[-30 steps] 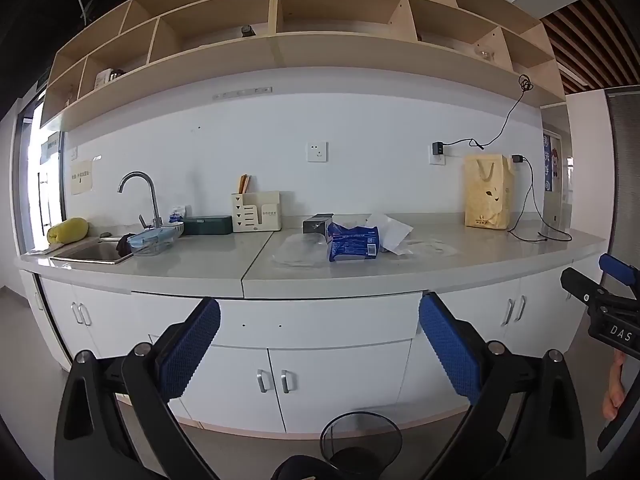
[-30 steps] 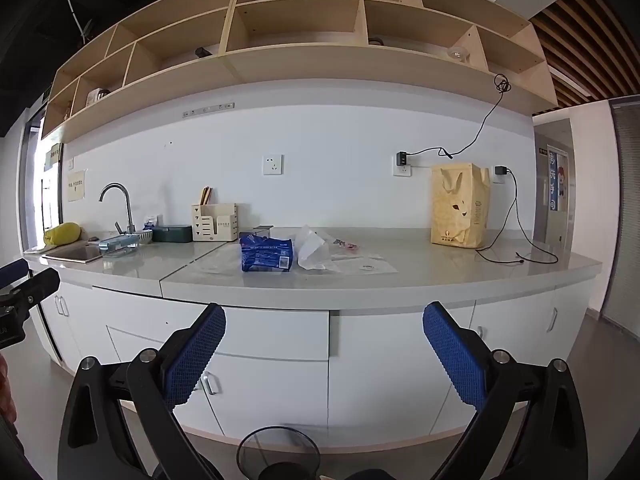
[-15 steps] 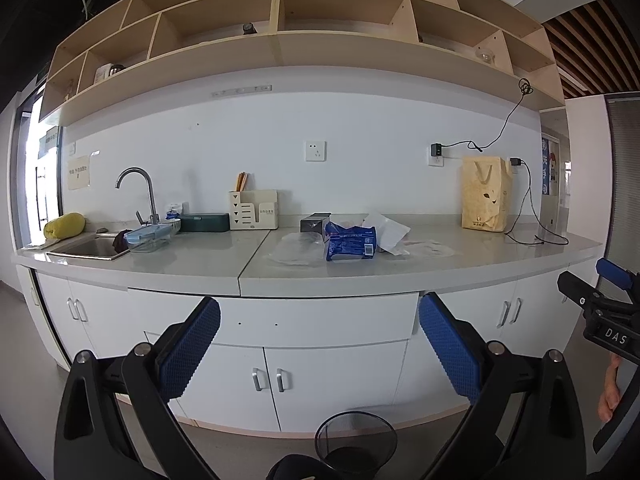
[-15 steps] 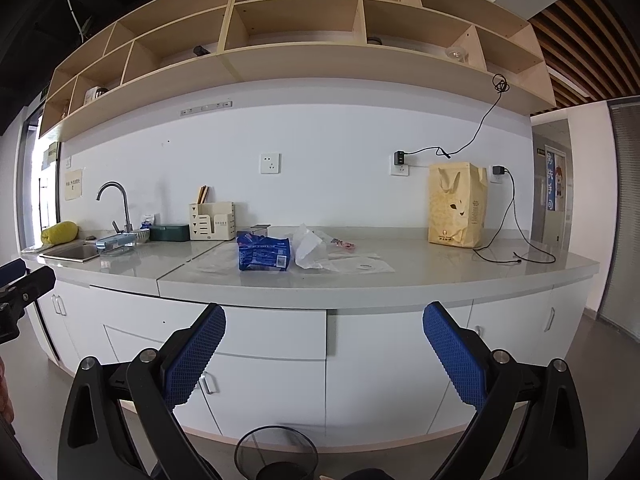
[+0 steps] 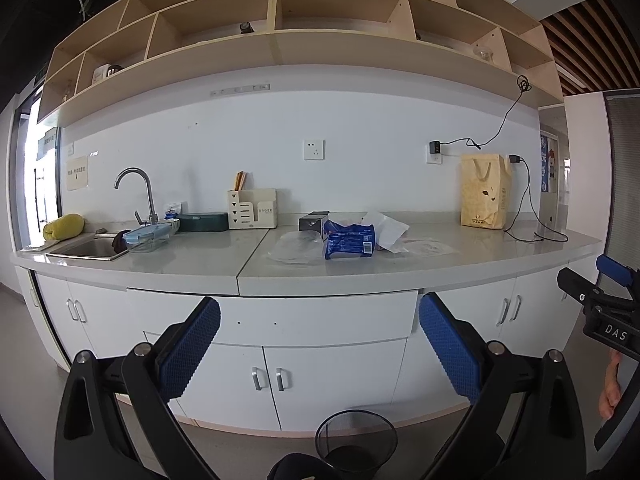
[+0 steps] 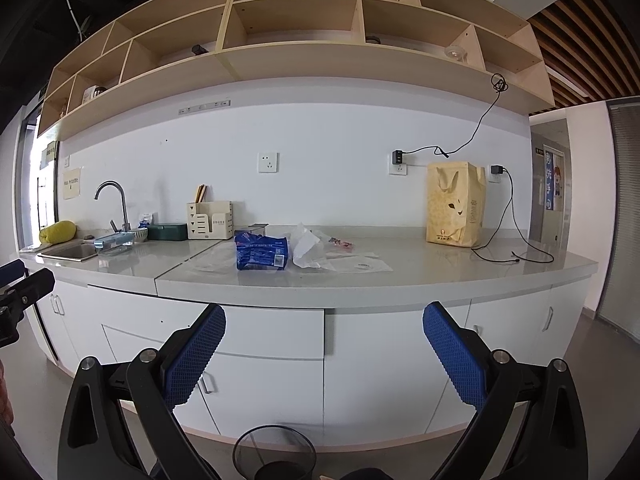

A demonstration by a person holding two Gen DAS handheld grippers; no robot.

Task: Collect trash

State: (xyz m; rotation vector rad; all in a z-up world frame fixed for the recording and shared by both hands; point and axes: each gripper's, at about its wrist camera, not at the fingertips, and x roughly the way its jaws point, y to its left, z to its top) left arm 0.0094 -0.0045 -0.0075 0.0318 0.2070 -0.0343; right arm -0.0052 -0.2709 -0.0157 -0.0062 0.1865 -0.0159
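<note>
- Sink and tap, far left: seen slightly lower and nearer than a second ago.
- Blue packet, crumpled paper, clear wrappers: trash untouched on the counter.
- Left gripper and right gripper: spread wide, empty; approach judged barely begun.
- Mesh bin: on the floor below.

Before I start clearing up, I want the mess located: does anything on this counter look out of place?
Yes: mid-counter, a crumpled blue packet, white crumpled paper and flat clear plastic wrappers lie loose. The mesh bin stands on the floor below.
</note>
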